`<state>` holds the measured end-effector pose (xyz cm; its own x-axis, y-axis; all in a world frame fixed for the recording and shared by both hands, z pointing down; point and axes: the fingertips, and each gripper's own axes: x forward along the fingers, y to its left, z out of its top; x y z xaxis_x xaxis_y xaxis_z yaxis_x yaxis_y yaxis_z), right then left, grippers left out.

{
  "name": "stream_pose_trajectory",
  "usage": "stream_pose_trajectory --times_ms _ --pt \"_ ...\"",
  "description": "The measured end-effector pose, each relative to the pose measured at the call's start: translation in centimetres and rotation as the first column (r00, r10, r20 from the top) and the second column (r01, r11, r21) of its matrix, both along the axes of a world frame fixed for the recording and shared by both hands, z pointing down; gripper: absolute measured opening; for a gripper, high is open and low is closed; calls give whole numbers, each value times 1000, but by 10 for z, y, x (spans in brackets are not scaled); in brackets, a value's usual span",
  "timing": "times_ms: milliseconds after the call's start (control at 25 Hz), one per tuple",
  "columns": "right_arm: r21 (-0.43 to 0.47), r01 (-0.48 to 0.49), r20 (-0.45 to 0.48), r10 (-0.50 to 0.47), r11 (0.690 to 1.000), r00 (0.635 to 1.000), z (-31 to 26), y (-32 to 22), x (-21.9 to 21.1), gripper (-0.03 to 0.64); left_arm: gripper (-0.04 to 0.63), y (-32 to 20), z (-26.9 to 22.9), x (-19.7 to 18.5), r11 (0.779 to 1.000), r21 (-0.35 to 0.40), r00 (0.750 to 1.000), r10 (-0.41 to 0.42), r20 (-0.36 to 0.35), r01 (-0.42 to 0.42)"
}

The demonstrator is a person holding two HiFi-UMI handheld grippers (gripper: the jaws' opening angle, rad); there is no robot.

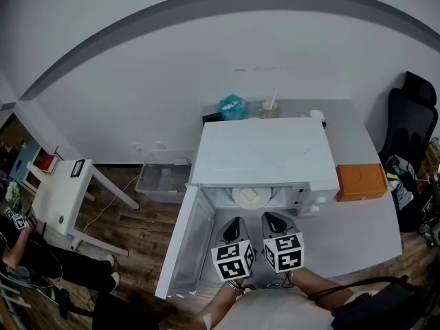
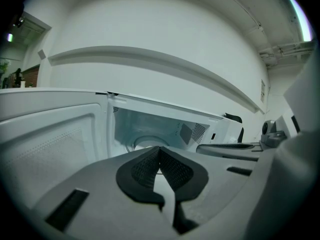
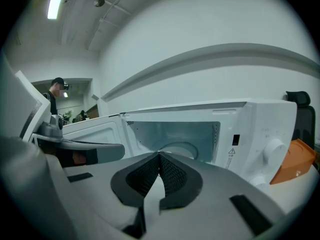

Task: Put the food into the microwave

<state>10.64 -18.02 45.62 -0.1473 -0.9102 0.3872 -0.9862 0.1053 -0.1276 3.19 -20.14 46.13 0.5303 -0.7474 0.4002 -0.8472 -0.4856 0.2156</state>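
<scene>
The white microwave (image 1: 265, 150) stands on a grey table (image 1: 357, 232) with its door (image 1: 184, 243) swung open to the left. Inside the cavity lies a white round dish (image 1: 249, 196); what it holds cannot be made out. The dish also shows low in the cavity in the left gripper view (image 2: 144, 144) and the right gripper view (image 3: 176, 149). My left gripper (image 1: 237, 227) and right gripper (image 1: 275, 223) hover side by side just before the opening. Both are shut with nothing between them, the left gripper's (image 2: 159, 149) and right gripper's (image 3: 159, 155) pads meeting.
An orange box (image 1: 361, 182) sits right of the microwave, beside its knobs (image 3: 272, 149). A teal bag (image 1: 233, 106) and a cup (image 1: 269, 108) stand behind it. A black chair (image 1: 412, 115) is at the right, a plastic bin (image 1: 163, 179) and white side table (image 1: 62, 191) at the left.
</scene>
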Motion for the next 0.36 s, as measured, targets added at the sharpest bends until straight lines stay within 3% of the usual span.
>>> stream_pose_trajectory --times_ms 360 --pt "-10 -17 7 18 1000 1000 5 0 4 17 5 0 8 -6 1000 -24 1000 -16 -3 15"
